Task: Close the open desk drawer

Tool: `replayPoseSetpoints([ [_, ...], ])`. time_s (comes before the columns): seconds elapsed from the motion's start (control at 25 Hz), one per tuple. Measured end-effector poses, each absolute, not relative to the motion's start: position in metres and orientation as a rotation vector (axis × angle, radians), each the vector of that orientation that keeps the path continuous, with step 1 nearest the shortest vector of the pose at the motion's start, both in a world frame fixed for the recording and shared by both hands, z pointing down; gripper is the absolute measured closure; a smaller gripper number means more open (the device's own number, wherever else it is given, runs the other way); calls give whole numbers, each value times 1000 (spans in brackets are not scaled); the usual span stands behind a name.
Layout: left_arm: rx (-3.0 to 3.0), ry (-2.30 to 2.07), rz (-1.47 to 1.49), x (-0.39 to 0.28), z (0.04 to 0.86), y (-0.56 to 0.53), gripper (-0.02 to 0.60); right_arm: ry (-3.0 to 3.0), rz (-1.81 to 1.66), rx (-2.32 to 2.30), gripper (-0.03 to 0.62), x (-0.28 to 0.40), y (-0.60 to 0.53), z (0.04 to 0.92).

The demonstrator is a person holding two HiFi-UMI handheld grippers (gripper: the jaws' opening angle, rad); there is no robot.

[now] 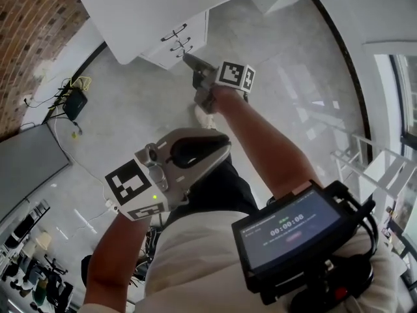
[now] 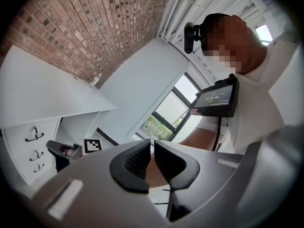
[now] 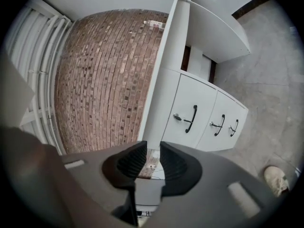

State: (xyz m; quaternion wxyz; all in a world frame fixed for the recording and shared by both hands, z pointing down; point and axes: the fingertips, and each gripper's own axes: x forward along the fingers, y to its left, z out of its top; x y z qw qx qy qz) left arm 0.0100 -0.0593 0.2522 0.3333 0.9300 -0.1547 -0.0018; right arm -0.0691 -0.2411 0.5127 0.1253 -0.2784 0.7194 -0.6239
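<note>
A white drawer unit [image 1: 171, 47] with three black handles stands under the white desk [image 1: 150, 5]. In the right gripper view its three fronts [image 3: 209, 118] look flush, with none sticking out. My right gripper [image 1: 188, 59] is stretched out low and points at the unit from a short way off. Its jaws [image 3: 153, 158] are close together with nothing between them. My left gripper [image 1: 223, 150] is held back near my body and aims away from the desk. Its jaws [image 2: 152, 151] are almost touching and hold nothing. The left gripper view also shows the drawers [image 2: 28, 146] and the right gripper [image 2: 64, 150].
A brick wall [image 3: 104, 80] runs behind the desk. A black box with cables [image 1: 73, 102] lies on the floor at the left, next to a grey panel [image 1: 29, 165]. My shoe [image 1: 203, 116] stands on the grey floor. A screen [image 1: 293, 230] hangs at my chest.
</note>
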Motion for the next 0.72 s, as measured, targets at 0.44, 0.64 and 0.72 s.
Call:
replayPoseSetpoints([
  [0.44, 2468, -395, -46, -5, 207, 4, 555, 2266, -1694, -776, 526, -59, -158, 411],
  [0.64, 2477, -421, -54, -13, 186, 36, 555, 2283, -1644, -741, 542, -53, -117, 355],
  [0.72, 2479, -432, -46, -21, 182, 46, 555, 2313, -1620, -722, 553, -54, -100, 336],
])
